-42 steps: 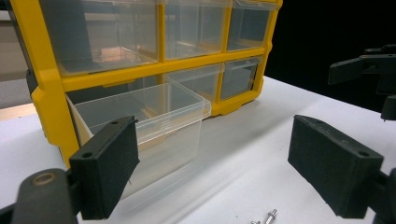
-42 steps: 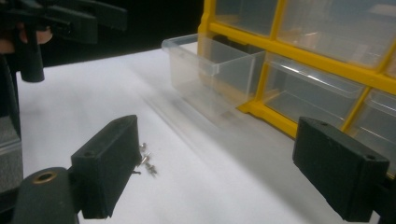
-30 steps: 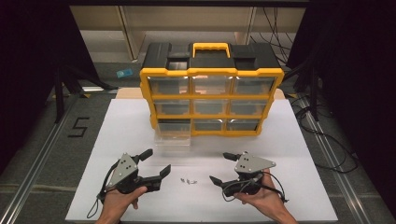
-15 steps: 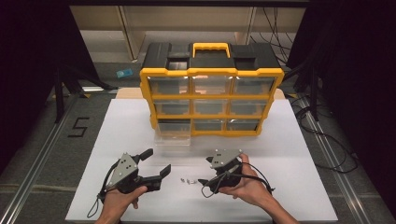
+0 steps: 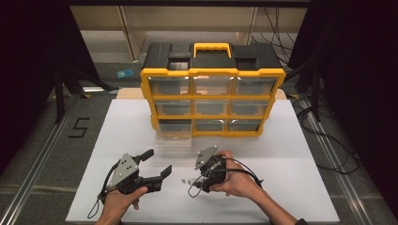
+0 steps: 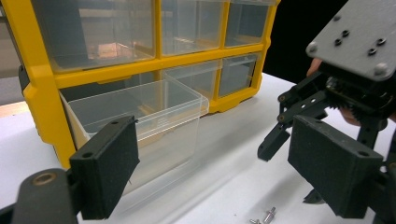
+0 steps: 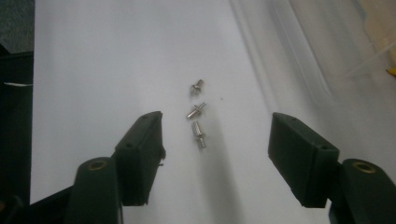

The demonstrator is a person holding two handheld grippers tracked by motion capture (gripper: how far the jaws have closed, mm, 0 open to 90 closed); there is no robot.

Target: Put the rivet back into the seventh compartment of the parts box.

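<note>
Fingers of the right gripper (image 7: 215,140), closing, straddle three screws (image 7: 198,112) untouched; left gripper (image 5: 155,165) gapes empty.

Your high view: small silver metal screws (image 5: 186,180) too small to count or tell heads from shanks. Right gripper (image 5: 196,183) fingertips hidden under its own body and your hand. Left gripper view: screws cut off by bottom edge, grey three-cornered plate cut by top-right corner. Right gripper view: clear plastic drawer (image 7: 327,51) blurred, cut by top-right edge; contents can't tell.
</note>
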